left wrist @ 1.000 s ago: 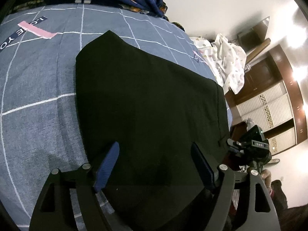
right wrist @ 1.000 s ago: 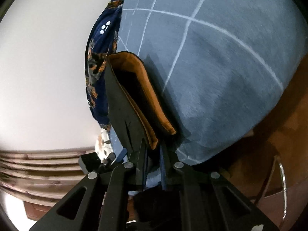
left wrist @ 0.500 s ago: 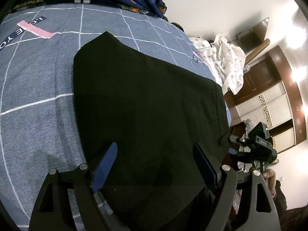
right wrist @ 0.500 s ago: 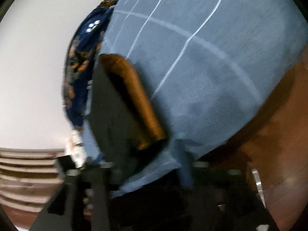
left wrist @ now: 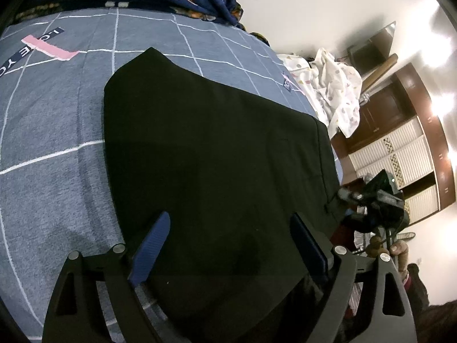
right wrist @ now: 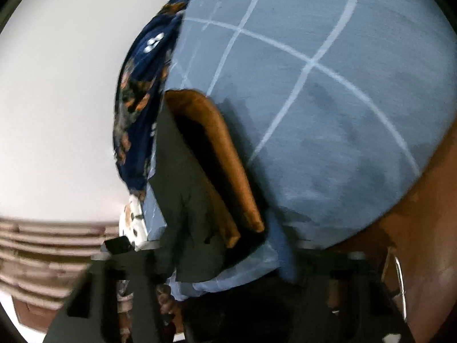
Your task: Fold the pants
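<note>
1. Two grippers at work over black pants (left wrist: 217, 171), spread flat and already folded on a blue checked bedsheet (left wrist: 51, 131), orange lining (right wrist: 225, 154) showing at the waist end.
2. Judged to be between folds; next move calls for pinching an edge and carrying it across.
3. Left gripper (left wrist: 228, 240) poised low over the near edge of the pants, blue fingers (left wrist: 150, 247) spread wide, grasping nothing.
4. Right gripper (right wrist: 228, 257) at the waist corner, view blurred; jaws seemingly parted, but cannot tell for certain.
</note>
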`<state>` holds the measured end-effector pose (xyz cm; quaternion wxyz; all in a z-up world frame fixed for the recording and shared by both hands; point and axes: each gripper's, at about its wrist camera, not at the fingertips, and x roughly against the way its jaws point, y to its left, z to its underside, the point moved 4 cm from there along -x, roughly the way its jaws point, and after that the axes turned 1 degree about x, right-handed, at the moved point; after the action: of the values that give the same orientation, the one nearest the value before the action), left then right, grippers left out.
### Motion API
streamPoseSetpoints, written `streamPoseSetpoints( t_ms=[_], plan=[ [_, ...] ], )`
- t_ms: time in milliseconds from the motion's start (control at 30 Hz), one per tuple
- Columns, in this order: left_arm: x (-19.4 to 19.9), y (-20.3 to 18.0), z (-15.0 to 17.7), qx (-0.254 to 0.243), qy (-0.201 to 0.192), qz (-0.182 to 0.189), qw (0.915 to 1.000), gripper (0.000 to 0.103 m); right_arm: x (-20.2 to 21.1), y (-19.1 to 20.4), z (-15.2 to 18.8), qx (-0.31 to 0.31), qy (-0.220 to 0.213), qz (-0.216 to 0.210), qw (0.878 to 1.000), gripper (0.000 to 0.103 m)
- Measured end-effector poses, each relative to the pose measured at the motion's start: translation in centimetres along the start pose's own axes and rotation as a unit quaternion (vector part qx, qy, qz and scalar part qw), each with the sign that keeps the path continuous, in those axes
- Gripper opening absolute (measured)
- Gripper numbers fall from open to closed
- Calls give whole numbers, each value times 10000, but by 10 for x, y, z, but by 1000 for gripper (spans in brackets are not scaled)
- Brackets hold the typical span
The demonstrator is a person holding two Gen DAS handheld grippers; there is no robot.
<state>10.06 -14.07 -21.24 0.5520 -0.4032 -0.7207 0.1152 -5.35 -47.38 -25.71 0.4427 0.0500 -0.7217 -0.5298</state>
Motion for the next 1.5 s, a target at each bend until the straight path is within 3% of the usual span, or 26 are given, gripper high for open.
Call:
streamPoseSetpoints(
  t_ms=[133, 333, 400, 533, 633, 700, 733, 800, 867, 933, 1000, 1200, 1333, 1500],
  plan=[
    [1, 1, 0, 97, 0, 74, 9999, 86, 5, 10, -1, 123, -9, -324, 9994, 20],
    [4, 9, -1, 494, 42, 277, 9984, 86, -2, -3, -7, -7, 219, -391, 9990, 24],
    [5, 10, -1, 513, 51, 260, 9983, 86, -4, -2, -8, 39, 237, -350, 9991, 24],
    [12, 10, 0, 507, 56, 46, 9987, 86, -9, 27, -7, 223, 328, -705, 9967, 22],
    [32, 13, -3, 539, -245, 48, 9982, 86, -13, 74, -2, 436, 492, -1454, 9872, 22],
    [44, 16, -6, 605, -474, 65, 9970, 86, -9, 112, 5, 758, 556, -2249, 9698, 21],
    [51, 19, -8, 676, -591, 47, 9959, 86, -7, 117, 6, 917, 532, -2312, 9671, 18],
    [52, 23, -9, 760, -574, -30, 9954, 87, -6, 105, -2, 1007, 361, -1873, 9765, 18],
    [46, 24, -7, 773, -444, -63, 9960, 87, -17, 51, -15, 360, 351, -1239, 9910, 18],
    [39, 22, -4, 720, -365, -101, 9967, 87, -20, 13, -18, 19, 307, -703, 9970, 18],
    [30, 20, 1, 644, -226, -158, 9975, 87, -19, -5, -14, -229, 299, -807, 9960, 18],
    [27, 22, 3, 656, -200, -211, 9974, 87, -11, 19, -8, 144, 222, -714, 9971, 18],
    [27, 27, 5, 747, -225, -165, 9968, 87, -13, 10, -6, 270, 232, -224, 9991, 18],
    [25, 36, 13, 953, -165, -138, 9952, 87, -14, 5, -8, 368, 195, -74, 9991, 18]
  ],
)
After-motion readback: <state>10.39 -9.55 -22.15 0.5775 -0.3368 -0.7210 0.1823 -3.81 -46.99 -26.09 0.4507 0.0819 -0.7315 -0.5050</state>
